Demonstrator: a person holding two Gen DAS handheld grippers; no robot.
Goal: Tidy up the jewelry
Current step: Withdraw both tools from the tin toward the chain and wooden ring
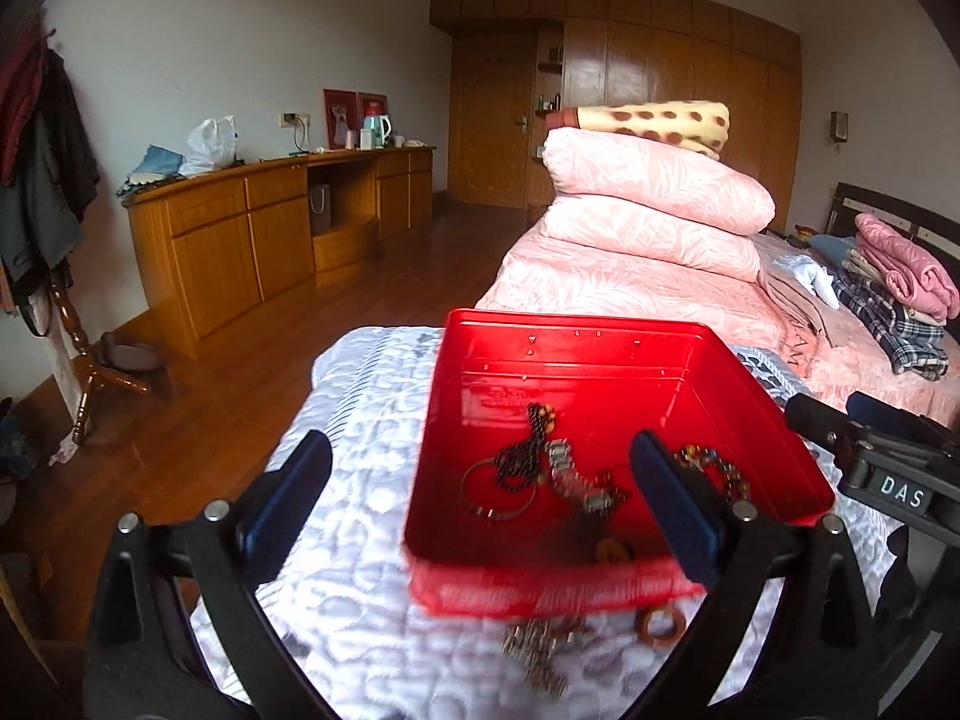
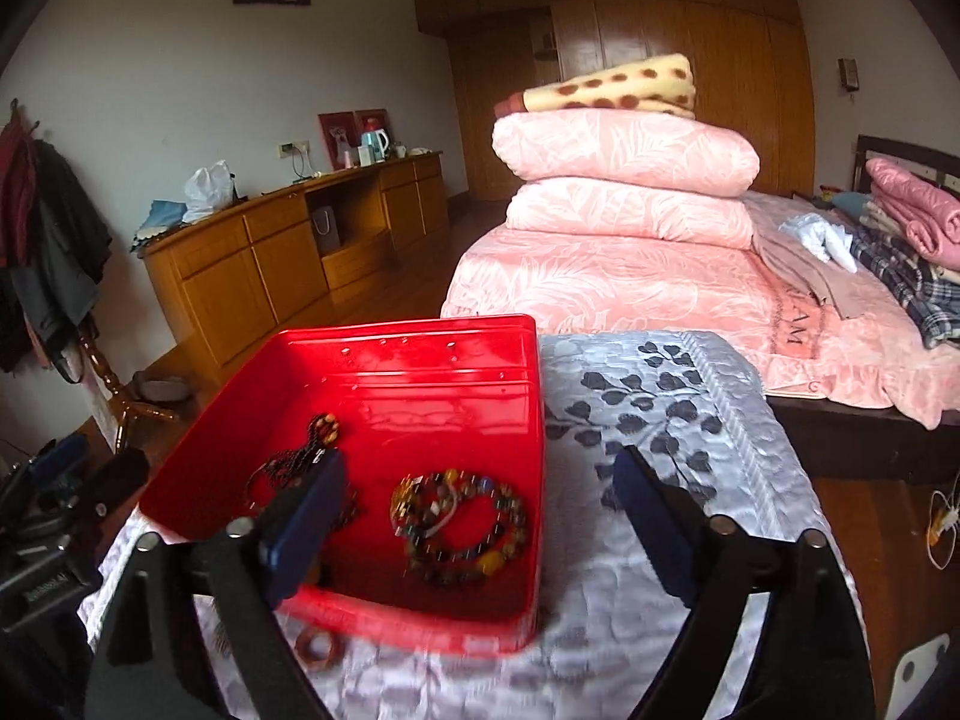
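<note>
On a white quilted, leaf-patterned bedspread [image 2: 660,396] sits a red rectangular plastic tray [image 2: 420,360] holding beaded bracelets [image 2: 459,525]; a brown wooden ring [image 2: 318,648] lies just outside. Left gripper [image 1: 480,498] and right gripper [image 2: 474,522] both gape empty.

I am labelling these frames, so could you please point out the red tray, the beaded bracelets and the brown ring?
red tray [image 2: 420,372], right wrist view, bare floor.
beaded bracelets [image 2: 462,531], right wrist view, bead strand.
brown ring [image 1: 661,626], left wrist view, its band.

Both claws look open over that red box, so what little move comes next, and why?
Probably the left claw dips toward the brown ring lying on the white quilted cover, just outside the red rectangular box. Both claws stand empty; the right claw is farther off.
</note>
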